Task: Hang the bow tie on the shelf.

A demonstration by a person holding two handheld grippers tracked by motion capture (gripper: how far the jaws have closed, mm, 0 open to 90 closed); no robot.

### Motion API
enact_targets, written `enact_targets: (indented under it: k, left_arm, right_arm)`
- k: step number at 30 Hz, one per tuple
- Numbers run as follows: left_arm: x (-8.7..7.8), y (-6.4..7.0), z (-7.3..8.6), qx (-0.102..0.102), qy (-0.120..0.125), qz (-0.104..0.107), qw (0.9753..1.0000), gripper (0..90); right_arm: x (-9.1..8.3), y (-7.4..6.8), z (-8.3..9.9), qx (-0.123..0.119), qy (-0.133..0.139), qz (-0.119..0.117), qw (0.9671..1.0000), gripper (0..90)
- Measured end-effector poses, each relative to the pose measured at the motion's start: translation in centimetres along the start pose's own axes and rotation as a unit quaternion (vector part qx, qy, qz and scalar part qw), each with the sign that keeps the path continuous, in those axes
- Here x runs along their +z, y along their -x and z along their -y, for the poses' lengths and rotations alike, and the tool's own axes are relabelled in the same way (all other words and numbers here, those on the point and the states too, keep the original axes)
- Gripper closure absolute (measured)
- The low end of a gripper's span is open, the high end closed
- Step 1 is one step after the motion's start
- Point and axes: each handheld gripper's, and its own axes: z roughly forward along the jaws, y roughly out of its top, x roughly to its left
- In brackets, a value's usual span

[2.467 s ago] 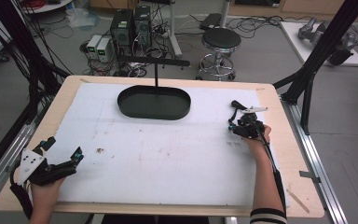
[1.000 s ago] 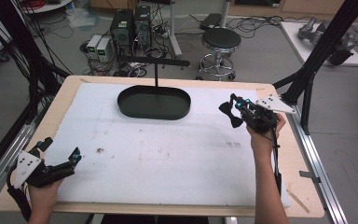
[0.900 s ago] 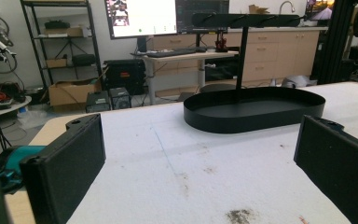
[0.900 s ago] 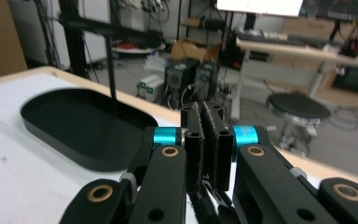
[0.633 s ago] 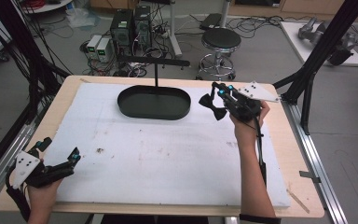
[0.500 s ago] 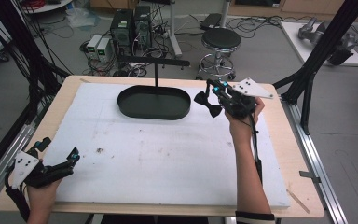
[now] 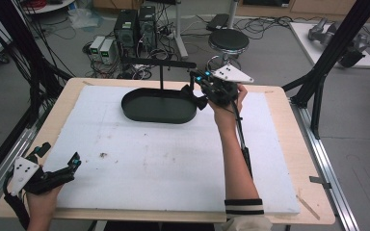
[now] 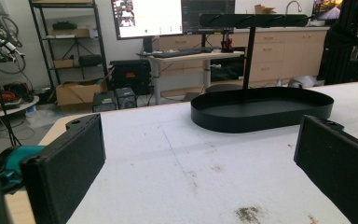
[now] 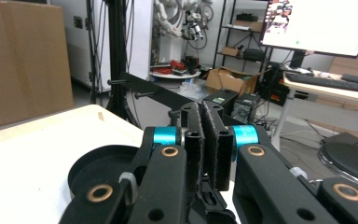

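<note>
A black oval tray (image 7: 158, 118) sits at the far middle of the white foam mat (image 7: 164, 163), with a thin post and a crossbar (image 7: 159, 63) rising from it. My right gripper (image 7: 195, 96) is held in the air at the tray's right end, pointing left over it. In the right gripper view its pads (image 9: 195, 140) are pressed together above the tray (image 9: 81, 165), facing the crossbar (image 9: 154, 95); I cannot tell if anything thin is pinched. My left gripper (image 7: 58, 156) rests open at the mat's front left corner. In its own view the jaws of the left gripper (image 8: 200, 158) stand wide apart, facing the tray (image 8: 261, 116).
The mat lies on a wooden table (image 7: 279, 103) with a bare rim all round. Behind the table are computer boxes (image 7: 134, 24) and a stool (image 7: 227, 41). Black frame legs (image 7: 325, 67) slant down at the right, and cables hang at the left.
My right gripper has risen from the mat's right side and travelled left and away to the tray's right end. The left gripper has hardly moved.
</note>
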Motion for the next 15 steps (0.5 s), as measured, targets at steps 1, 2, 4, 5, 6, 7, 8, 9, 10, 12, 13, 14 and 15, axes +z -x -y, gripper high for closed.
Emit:
enact_targets:
  k: [1,2,4,5,6,7,8,9,10,12,13,14,15]
  left_arm:
    - [0.0,0.0,0.0,0.0,0.001,0.0,1.0,2.4]
    - [-0.1,0.0,0.0,0.0,0.001,0.0,1.0,2.4]
    - [-0.1,-0.1,0.0,-0.002,0.001,-0.001,1.0,2.4]
    - [-0.1,-0.1,0.1,-0.002,0.0,-0.001,1.0,2.4]
    - [-0.1,-0.2,0.1,-0.002,-0.001,-0.001,1.0,2.4]
    - [-0.1,-0.2,0.1,-0.002,0.0,-0.002,1.0,2.4]
    - [-0.1,-0.3,0.2,-0.002,0.0,-0.003,1.0,2.4]
    - [-0.1,-0.4,0.2,-0.003,-0.001,-0.002,1.0,2.4]
    - [-0.1,-0.4,0.2,-0.005,-0.001,-0.003,1.0,2.4]
    - [-0.2,-0.6,0.3,-0.006,-0.002,-0.003,1.0,2.4]
    - [-0.2,-0.7,0.4,-0.008,-0.003,-0.003,1.0,2.4]
    - [-0.2,-0.8,0.5,-0.007,-0.004,-0.004,1.0,2.4]
    - [-0.2,-0.9,0.5,-0.008,-0.004,-0.005,0.9999,2.4]
  right_arm:
    - [0.7,-0.2,-0.1,0.002,-0.002,-0.001,1.0,87.2]
    - [0.7,-0.2,-0.1,0.002,-0.002,-0.001,1.0,87.2]
    - [1.4,-0.2,-0.1,0.005,-0.002,0.0,1.0,87.3]
    - [2.0,-0.2,0.0,0.006,-0.002,-0.001,1.0,87.2]
    - [2.9,-0.2,0.1,0.011,-0.007,-0.002,0.9999,87.2]
    - [2.9,-0.2,0.1,0.011,-0.007,-0.002,0.9999,87.2]
    - [3.3,-0.1,0.1,0.011,-0.009,0.0,0.9999,87.2]
    - [3.7,-0.1,0.1,0.009,-0.012,0.0,0.9999,87.3]
    - [4.1,0.0,0.1,0.011,-0.014,0.0,0.9998,87.3]
    - [4.9,0.2,0.1,0.012,-0.015,0.004,0.9998,87.3]
    - [5.3,0.4,0.2,0.014,-0.016,0.005,0.9998,87.3]
    - [5.5,0.6,0.2,0.013,-0.018,0.009,0.9997,87.3]
    - [6.0,0.9,0.3,0.02,-0.017,0.011,0.9996,87.3]
